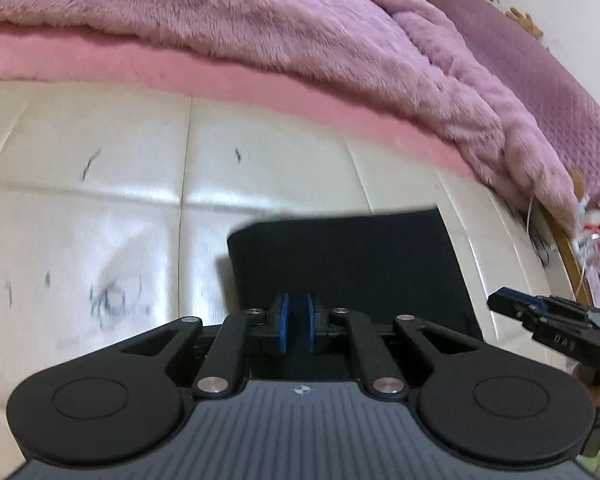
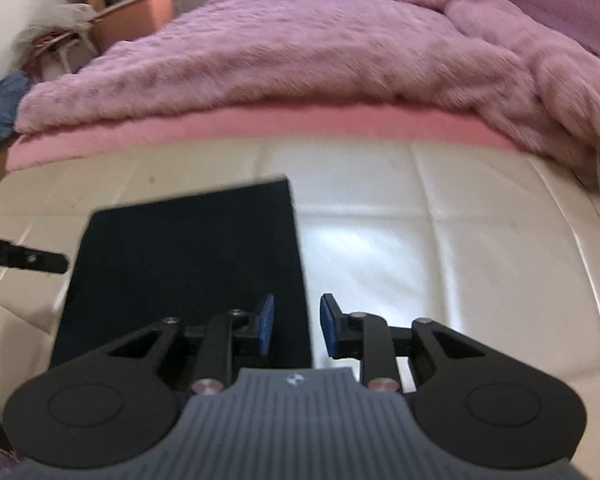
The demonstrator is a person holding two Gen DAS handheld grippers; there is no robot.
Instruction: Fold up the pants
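Two grippers angle steeply down over folded dark pants (image 2: 184, 272) at lower centre, on the white padded bench (image 2: 440, 248). Left gripper (image 1: 296, 322): pads nearly together, nothing visibly pinched. Right gripper (image 2: 296, 326): pads apart, straddling the pants' right edge.

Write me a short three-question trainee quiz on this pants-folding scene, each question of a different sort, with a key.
1. True or false: the dark pants lie as a flat folded rectangle on the white padded surface.
2. Multiple choice: what lies behind that surface? A) a fluffy purple blanket B) a wooden shelf C) a glass door.
3. Fill in: the right gripper has its blue pads standing ____.

Key:
1. True.
2. A.
3. Apart; one pad is over the pants' edge, the other over the white surface. Nothing shows between them.
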